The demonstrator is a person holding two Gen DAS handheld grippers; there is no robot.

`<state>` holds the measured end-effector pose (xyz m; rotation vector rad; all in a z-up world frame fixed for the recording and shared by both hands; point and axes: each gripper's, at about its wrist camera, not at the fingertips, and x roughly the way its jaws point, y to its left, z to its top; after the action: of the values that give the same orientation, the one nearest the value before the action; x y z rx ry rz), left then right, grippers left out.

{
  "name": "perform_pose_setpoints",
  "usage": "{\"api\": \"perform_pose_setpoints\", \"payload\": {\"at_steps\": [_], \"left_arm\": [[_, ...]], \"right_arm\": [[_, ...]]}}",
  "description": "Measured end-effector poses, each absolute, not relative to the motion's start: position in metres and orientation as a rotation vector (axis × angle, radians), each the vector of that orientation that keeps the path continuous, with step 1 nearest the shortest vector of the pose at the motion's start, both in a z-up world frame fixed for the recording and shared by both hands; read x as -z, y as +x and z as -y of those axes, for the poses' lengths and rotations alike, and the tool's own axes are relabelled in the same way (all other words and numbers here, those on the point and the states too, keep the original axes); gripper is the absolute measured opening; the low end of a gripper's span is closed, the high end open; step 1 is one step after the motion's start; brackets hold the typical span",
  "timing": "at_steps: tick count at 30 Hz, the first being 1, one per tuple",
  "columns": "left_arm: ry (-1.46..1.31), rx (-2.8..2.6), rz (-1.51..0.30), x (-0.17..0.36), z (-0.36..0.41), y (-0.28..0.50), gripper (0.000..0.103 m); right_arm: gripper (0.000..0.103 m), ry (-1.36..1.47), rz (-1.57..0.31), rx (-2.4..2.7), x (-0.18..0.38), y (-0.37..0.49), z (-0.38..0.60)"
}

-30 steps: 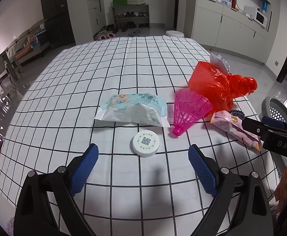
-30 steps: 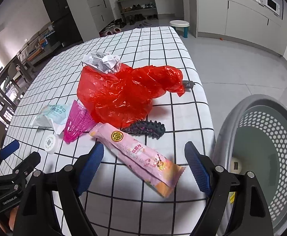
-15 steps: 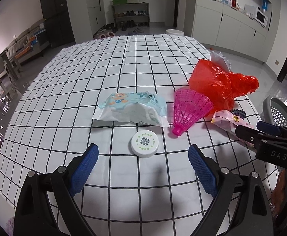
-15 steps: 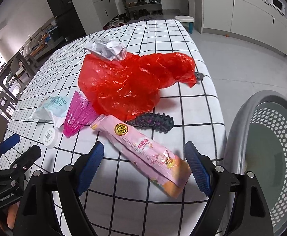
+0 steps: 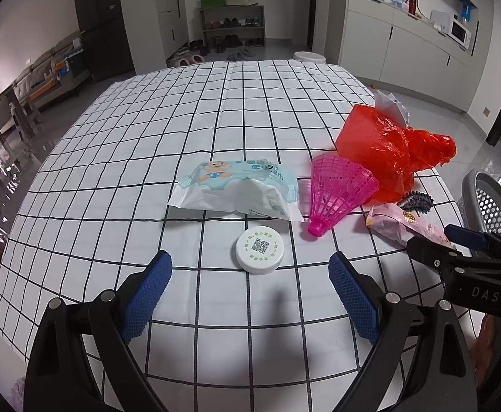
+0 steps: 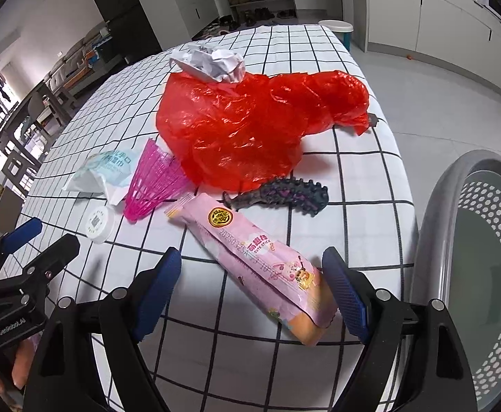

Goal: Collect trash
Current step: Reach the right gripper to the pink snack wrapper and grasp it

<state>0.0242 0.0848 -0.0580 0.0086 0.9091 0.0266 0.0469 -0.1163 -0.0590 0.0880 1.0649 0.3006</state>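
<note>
Trash lies on a checked tablecloth (image 5: 113, 171). My left gripper (image 5: 250, 288) is open, just short of a white round lid (image 5: 259, 251). Behind the lid lie a wet-wipe pack (image 5: 240, 185), a pink plastic shuttlecock (image 5: 336, 195) and a red plastic bag (image 5: 388, 147). My right gripper (image 6: 252, 285) is open, its blue pads either side of the near end of a pink snack wrapper (image 6: 257, 257). A dark spiky piece (image 6: 285, 195), the red bag (image 6: 250, 123) and crumpled paper (image 6: 212, 61) lie beyond it.
A grey perforated bin (image 6: 474, 274) stands on the floor off the table's right edge, also seen in the left wrist view (image 5: 491, 202). The table edge runs close to the wrapper's right. Cabinets and a sofa stand far behind.
My right gripper has moved forward, so the pink wrapper now lies between its pads. My left gripper has barely moved.
</note>
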Motion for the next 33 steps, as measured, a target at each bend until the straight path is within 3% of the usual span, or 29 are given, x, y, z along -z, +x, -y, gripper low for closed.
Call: {"api": "perform_pose_setpoints", "payload": {"at_steps": [27,33], "left_arm": [[-0.034,-0.051,-0.942,0.066,-0.104,0.026,0.091],[-0.030,-0.061,-0.944,0.069,-0.106,0.026,0.091]], "right_arm": [[0.080,-0.003,-1.055,-0.272,0.064,0.049,0.099],[0.072,-0.033,-1.060,-0.253,0.067,0.044,0.096]]}}
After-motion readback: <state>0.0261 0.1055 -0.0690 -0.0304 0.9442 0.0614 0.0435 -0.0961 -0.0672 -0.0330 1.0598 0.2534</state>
